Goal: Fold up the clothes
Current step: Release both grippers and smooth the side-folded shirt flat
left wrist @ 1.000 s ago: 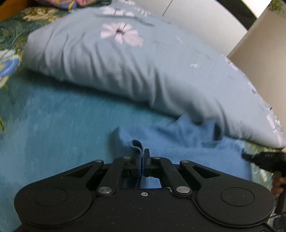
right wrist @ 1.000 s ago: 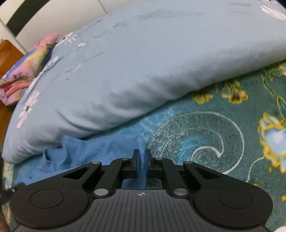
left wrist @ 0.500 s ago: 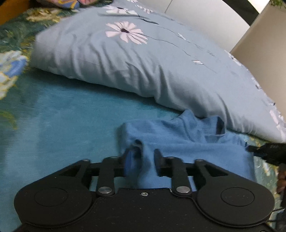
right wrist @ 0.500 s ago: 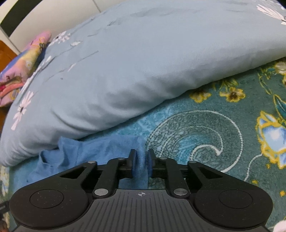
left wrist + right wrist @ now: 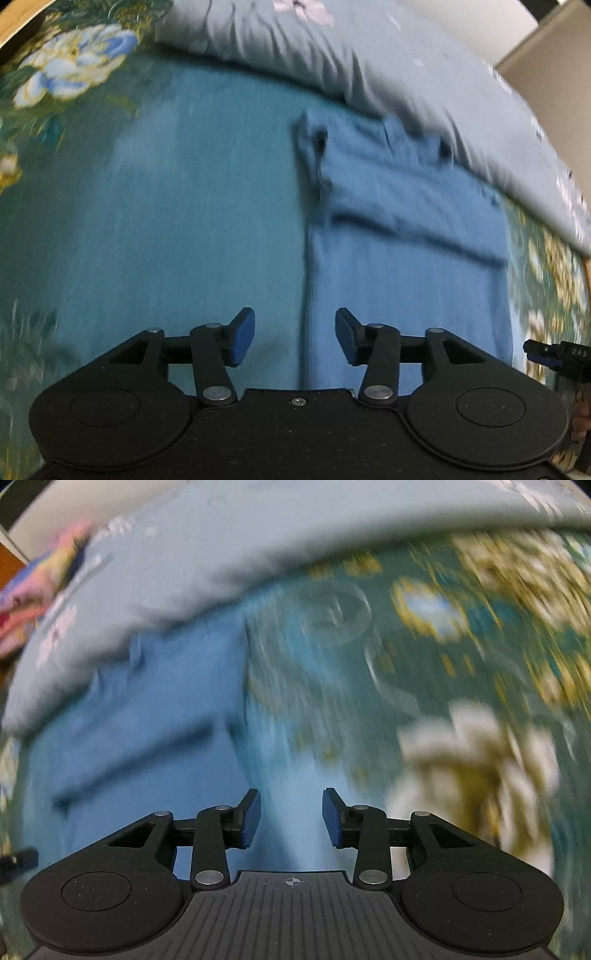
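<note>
A blue garment (image 5: 406, 236) lies flat on the teal bedspread, its far part folded back toward me and its far edge against a grey pillow. My left gripper (image 5: 294, 341) is open and empty, raised over the garment's left edge near its near end. My right gripper (image 5: 291, 821) is open and empty over the garment's (image 5: 140, 738) right edge. The right wrist view is blurred by motion. The right gripper's tip (image 5: 546, 354) shows at the right edge of the left wrist view.
A large grey-blue pillow (image 5: 369, 62) with flower prints lies along the far side of the garment, also in the right wrist view (image 5: 258, 546). The bedspread (image 5: 166, 221) has floral patterns. A pink patterned cloth (image 5: 44, 579) lies far left. A wall stands behind.
Both grippers let go of the garment's corners, opened wide and pulled back toward me. The garment now lies folded on the bed.
</note>
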Demonstrator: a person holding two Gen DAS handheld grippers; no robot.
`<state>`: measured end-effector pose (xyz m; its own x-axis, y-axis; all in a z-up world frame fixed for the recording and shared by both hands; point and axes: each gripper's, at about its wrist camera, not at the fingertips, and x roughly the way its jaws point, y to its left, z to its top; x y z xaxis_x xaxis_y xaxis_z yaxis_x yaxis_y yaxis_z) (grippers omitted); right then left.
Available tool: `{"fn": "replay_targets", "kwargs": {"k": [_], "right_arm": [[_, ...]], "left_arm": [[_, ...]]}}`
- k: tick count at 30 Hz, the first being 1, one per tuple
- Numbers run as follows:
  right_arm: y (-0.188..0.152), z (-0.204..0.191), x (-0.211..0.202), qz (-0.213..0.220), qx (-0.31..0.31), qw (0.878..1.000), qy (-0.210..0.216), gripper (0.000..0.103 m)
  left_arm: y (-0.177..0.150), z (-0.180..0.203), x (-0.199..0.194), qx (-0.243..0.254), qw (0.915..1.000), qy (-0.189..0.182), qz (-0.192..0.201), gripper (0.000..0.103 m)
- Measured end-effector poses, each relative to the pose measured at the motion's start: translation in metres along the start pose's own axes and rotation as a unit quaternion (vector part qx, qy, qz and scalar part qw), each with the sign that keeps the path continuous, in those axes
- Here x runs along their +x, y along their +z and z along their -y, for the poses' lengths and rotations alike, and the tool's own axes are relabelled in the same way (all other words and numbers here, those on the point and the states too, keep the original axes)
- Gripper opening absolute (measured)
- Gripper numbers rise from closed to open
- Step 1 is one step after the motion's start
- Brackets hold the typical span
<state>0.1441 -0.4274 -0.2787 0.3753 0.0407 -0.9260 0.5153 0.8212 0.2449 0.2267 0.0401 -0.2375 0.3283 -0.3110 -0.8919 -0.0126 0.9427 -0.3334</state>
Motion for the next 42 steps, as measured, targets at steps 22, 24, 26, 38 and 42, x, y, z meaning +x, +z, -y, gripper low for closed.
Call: {"fn": "replay_targets", "kwargs": {"k": [22, 24, 26, 38, 42], "right_arm": [[-0.122, 0.015, -0.052, -0.038, -0.031, 0.998, -0.028, 0.101], [-0.121, 0.017, -0.045, -0.041, -0.053, 0.997, -0.023, 0.101], [-0.120, 0.017, -0.039, -0.046, -0.080, 0.996, -0.012, 0.101], [-0.117, 0.028, -0.018, -0.038, -0.141, 0.989, 0.015, 0.100], [-0.118, 0.031, -0.019, -0.028, -0.140, 0.990, 0.016, 0.089]], "left_arm": [[-0.133, 0.030, -0.027, 0.011, 0.9990, -0.004, -0.044, 0.097], [-0.142, 0.029, -0.023, -0.003, 0.9994, 0.000, -0.035, 0.097], [-0.148, 0.030, -0.021, -0.016, 0.9996, 0.004, -0.025, 0.097], [-0.173, 0.037, -0.009, -0.016, 0.9992, 0.028, 0.022, 0.096], [-0.174, 0.041, -0.006, -0.016, 0.9985, 0.045, 0.026, 0.094]]}}
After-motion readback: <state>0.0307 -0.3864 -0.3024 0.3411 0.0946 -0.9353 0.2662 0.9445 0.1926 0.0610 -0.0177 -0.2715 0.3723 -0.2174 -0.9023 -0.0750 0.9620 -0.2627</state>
